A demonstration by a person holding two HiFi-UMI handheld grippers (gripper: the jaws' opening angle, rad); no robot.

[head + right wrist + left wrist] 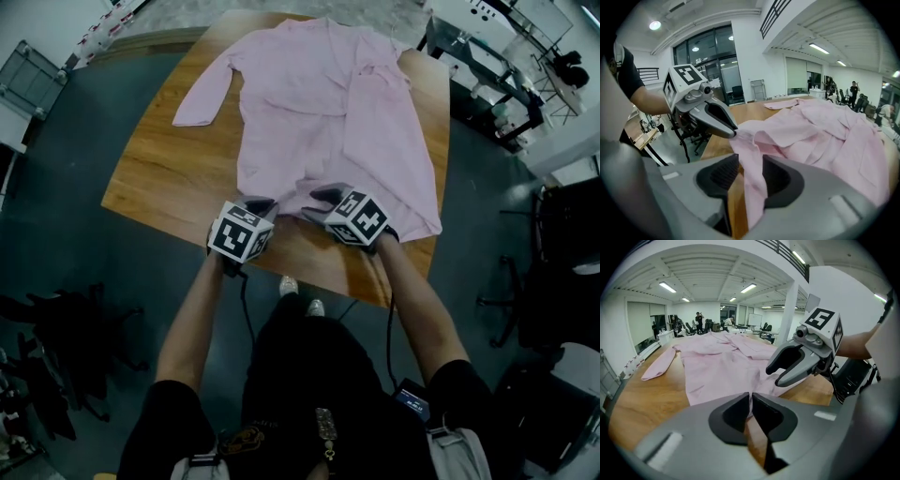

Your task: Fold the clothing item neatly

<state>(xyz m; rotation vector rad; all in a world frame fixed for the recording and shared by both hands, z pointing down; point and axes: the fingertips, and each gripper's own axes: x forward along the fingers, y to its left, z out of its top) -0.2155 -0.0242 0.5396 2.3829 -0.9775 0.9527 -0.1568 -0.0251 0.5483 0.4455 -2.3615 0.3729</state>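
Garment (319, 112): thin pale-pink woven cloth, long-sleeved and soft, with shallow creases. It lies mostly flat on the wood-grain worktop (155, 183) and spreads out ahead of both hand-held grippers. One sleeve (202, 98) lies straight out, well ahead and to the left of the left hand-held gripper (260, 204). The other sleeve (375, 80) is folded back across the body, ahead of the right hand-held gripper (328, 195). The near hem is bunched into a raised fold right at the gripper tips.

Left hand-held gripper (751, 401): jaws clenched almost together, with only a thin slit between them. The right gripper view shows its tip (733, 132) pinching the hem fold.

Right hand-held gripper (750, 173): jaws released and clearly apart. A strip of pink hem drapes through the gap, and bare worktop shows beside the strip, so the pads aren't clamping it. The left gripper view also shows its fingers (787, 357) spread.

Grippers: grey moulded shells with dark ribbed pads, each with a black-and-white marker cube at the rear.

Pose: both forearms reach forward and roughly parallel. The grippers sit side by side, close together at the near hem. Both pitch down toward the worktop, cubes facing up and back toward the person.
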